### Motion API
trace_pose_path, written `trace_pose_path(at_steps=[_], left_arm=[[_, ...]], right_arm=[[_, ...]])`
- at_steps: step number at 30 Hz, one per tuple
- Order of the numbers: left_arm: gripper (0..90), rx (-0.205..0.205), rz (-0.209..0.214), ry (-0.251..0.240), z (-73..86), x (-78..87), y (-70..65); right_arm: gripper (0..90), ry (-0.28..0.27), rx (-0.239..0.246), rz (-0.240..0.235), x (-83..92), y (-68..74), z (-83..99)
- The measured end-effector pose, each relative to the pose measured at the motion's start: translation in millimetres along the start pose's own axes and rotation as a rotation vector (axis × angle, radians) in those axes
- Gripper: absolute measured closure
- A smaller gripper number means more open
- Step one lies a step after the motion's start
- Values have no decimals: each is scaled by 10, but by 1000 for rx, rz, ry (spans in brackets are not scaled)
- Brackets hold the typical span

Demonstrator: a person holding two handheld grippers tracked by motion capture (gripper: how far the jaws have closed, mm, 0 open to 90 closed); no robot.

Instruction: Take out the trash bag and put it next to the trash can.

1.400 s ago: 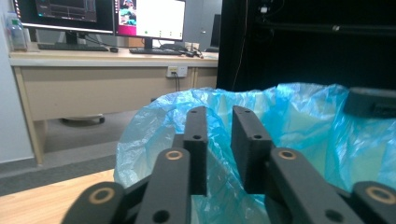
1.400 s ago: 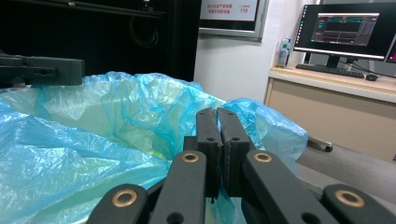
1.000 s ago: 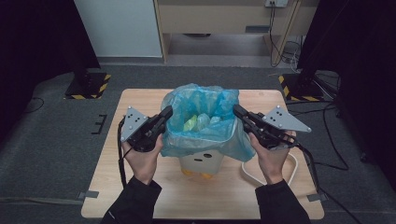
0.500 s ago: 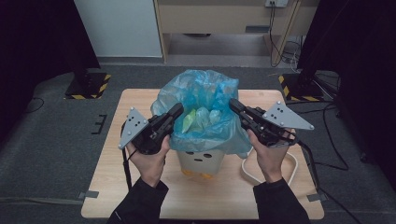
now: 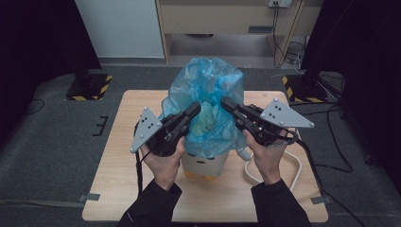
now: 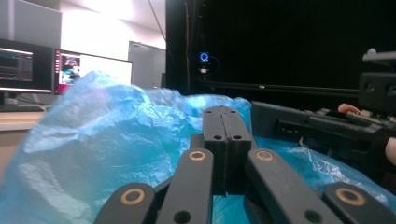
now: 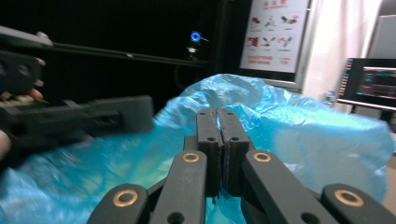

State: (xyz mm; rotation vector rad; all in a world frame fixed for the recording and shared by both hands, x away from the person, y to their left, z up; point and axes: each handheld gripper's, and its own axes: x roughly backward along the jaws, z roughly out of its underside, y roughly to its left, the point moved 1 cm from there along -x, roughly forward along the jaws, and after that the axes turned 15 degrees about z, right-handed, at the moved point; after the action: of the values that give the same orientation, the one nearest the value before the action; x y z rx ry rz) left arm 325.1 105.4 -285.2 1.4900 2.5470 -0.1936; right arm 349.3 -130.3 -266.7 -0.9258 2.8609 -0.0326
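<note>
Blue bag point(image 5: 208, 90) pinched between both grippers' shut fingers point(image 5: 194, 109).

Dim, dark-edged overhead light — right gripper view motion-blurred at left, monitors glaring.

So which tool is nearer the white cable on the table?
Right. The right tool is above the white cable side; the left tool is across the blue bag.

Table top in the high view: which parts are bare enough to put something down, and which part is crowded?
The wooden table is bare along its left side, from the far left corner to the near edge, and in front of the bin. The middle is crowded by the blue bag and both grippers; right of the bin lies a white cable.
</note>
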Motion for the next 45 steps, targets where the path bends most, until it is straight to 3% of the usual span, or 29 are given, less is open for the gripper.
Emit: trace_pose_path(at_steps=[6, 16, 20, 31, 37, 42, 45], left_arm=[[900, -12, 52, 3, 39, -34, -52], [899, -18, 69, 47, 136, -109, -73], [815, -4, 85, 51, 159, -142, -85], [724, -27, 35, 84, 188, -205, -99], [841, -10, 9, 100, 190, -207, -95], [892, 3, -4, 104, 185, -199, -80], [894, 5, -2, 102, 184, -195, -76]], right_arm=[[894, -12, -5, -67, -18, 92, -73], [895, -7, -3, -81, -28, 110, -82], [894, -5, 6, -71, -28, 101, -83], [895, 14, 2, -125, -37, 126, -58], [889, 31, 3, -147, -52, 137, -38], [718, 18, -27, -117, -50, 94, -24], [653, 17, -5, -73, -36, 57, -29]])
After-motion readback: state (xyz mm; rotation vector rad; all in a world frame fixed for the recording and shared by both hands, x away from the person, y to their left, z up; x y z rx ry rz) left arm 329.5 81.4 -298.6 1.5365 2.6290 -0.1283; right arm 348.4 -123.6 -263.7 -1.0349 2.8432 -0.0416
